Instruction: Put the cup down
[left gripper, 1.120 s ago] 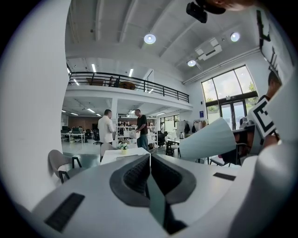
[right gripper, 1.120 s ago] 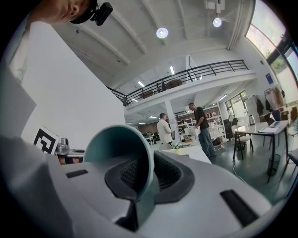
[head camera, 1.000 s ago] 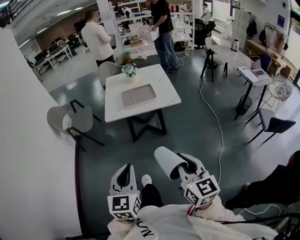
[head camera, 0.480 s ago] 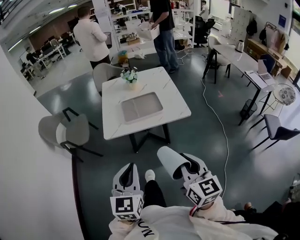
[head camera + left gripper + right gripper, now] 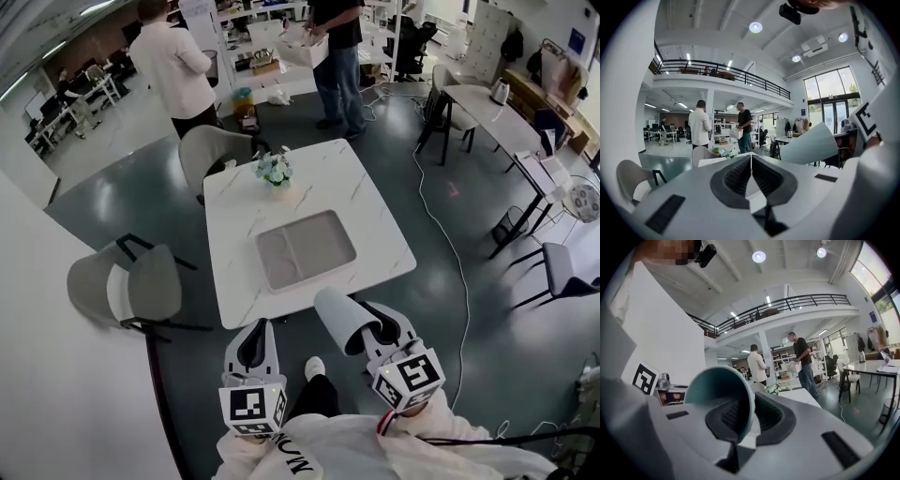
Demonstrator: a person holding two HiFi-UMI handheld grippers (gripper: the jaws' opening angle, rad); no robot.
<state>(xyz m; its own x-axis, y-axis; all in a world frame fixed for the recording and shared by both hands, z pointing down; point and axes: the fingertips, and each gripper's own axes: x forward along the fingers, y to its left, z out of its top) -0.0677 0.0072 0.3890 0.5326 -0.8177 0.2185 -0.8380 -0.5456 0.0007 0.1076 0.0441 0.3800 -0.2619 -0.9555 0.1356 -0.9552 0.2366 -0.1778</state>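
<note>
- Your right hand-held gripper [image 5: 366, 330] has the cup [image 5: 337, 319] pinched by its wall. The jaws are nearly together, with one pad inside the teal interior and one on the white outside.
- The cup is in the air close to your body, lying over on its side with its base pointing forward and to your left. It is short of the table's near edge.
- Your left hand-held gripper [image 5: 255, 345] rides alongside with its jaws closed against each other and nothing between them.
- Ahead is the white table [image 5: 375, 234], with a grey tray [image 5: 307, 249] in the middle and a small pot of flowers [image 5: 274, 171] at the far side.
- By my read you're in the carry: the cup is in hand but not yet over the tabletop.
- Next, reach forward past the near edge and roll your wrist until the base faces down.
- Lower the cup until it sits flat, then ease the jaws apart.
- The task names no spot, so either bare marble or the tray looks open.
- The grip is on a thin rim, so the cup may pivot as you turn it.
</note>
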